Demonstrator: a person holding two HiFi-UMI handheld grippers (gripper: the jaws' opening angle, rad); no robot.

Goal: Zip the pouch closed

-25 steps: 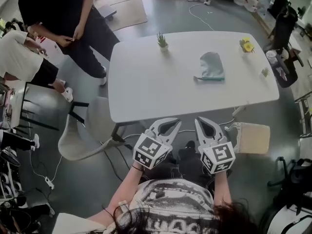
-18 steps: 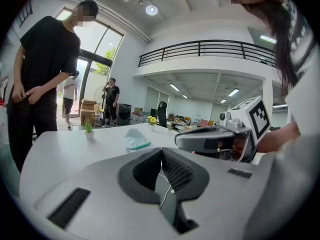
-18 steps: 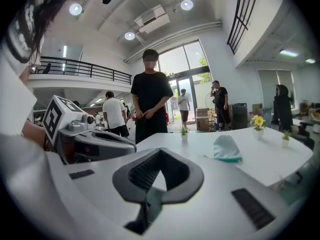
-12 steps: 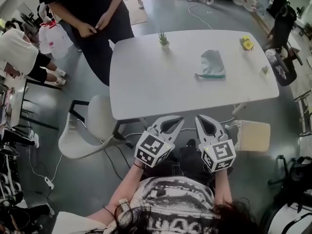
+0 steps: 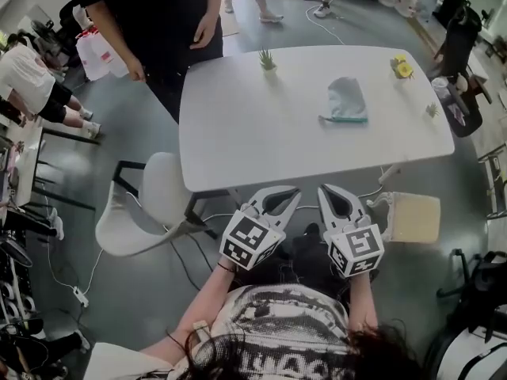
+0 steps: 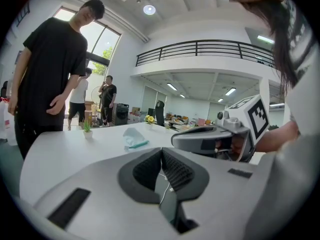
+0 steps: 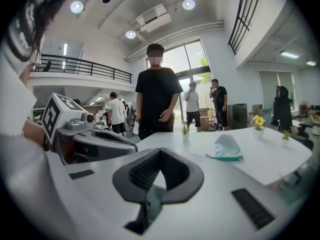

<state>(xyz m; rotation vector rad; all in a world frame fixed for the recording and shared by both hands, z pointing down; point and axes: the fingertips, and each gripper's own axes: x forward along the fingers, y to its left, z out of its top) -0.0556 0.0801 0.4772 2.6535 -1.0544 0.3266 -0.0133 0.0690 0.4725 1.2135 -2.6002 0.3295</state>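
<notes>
Currently: my left gripper (image 5: 293,191), jaws pressed together, empty; my right gripper (image 5: 324,190), jaws likewise closed, empty. I hold both side by side, short of the near edge of the white rounded table (image 5: 238,133). Pale grey-green fabric pouch (image 5: 345,101) with teal zip edge: on the table's far right part, well apart from both.

a big open lab or workshop hall: bare grey floor (image 5: 135,291), a railed mezzanine (image 6: 205,48) overhead, tall windows (image 7: 195,59), round ceiling lights (image 7: 188,4), one white tabletop (image 5: 261,141) with a chair (image 5: 150,204) beside it, people (image 5: 158,22) standing about.
</notes>
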